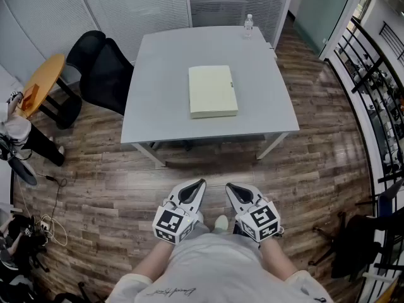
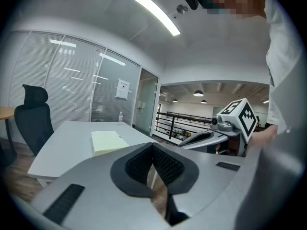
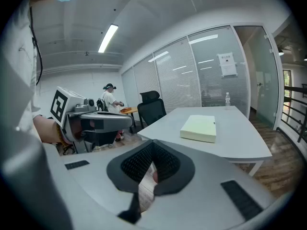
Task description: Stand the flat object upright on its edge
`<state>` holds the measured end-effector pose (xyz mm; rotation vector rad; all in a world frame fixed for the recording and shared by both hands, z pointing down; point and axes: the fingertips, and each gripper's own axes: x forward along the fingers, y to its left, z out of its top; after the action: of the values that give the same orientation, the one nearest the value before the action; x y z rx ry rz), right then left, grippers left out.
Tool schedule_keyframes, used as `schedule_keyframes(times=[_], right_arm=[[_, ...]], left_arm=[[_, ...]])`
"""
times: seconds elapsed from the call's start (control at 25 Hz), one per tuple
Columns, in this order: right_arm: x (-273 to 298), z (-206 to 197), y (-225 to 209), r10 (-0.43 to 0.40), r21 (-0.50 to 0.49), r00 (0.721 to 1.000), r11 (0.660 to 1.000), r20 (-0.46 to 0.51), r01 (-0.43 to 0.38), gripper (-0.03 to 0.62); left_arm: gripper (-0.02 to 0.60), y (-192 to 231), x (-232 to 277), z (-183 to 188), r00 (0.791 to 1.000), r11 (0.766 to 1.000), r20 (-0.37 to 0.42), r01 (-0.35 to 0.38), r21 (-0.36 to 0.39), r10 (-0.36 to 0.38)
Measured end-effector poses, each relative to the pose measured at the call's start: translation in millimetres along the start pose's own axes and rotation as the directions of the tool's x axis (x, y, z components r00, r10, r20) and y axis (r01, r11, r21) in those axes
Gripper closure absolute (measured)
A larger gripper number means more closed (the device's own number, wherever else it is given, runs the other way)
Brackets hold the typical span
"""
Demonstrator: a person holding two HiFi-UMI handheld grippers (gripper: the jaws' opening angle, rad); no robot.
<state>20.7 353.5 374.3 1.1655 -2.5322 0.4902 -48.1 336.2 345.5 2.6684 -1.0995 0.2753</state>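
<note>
A pale yellow flat object is seen lying flat near the middle of the grey tabletop. A clear bottle is placed at the far edge of the tabletop. The left tool and the right tool are held side by side, well apart from the tabletop's near edge — both are closed, jaws together, and nothing is gripped.

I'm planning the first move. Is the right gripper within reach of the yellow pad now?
Probably not yet: the right gripper is held back, well short of the table. Nothing blocks the pad; a step forward should do.
</note>
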Motion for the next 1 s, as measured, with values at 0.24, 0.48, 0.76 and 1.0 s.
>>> schedule_keyframes(times=[0.24, 0.48, 0.76, 1.0], right_arm=[[-3, 1, -2, -0.001, -0.008, 1.0, 1.0, -0.004, 0.001, 0.569], [-11, -2, -12, 0.011, -0.006, 1.0, 1.0, 0.003, -0.011, 0.569], [-21, 3, -14, 0.016, -0.014, 1.0, 1.0, 0.027, -0.016, 0.569], [-30, -1, -25, 0.008, -0.012, 1.0, 1.0, 0.028, -0.008, 0.569]], left_arm=[[0.569, 6, -6, -3, 0.999, 1.0, -0.017, -0.031, -0.005, 0.031], [0.569, -4, 0, -6, 0.998, 0.999, -0.024, -0.05, 0.005, 0.05], [0.569, -13, 3, -6, 0.997, 0.997, -0.013, -0.074, -0.004, 0.074], [0.569, -22, 11, -4, 0.998, 0.998, -0.009, -0.068, -0.001, 0.068]])
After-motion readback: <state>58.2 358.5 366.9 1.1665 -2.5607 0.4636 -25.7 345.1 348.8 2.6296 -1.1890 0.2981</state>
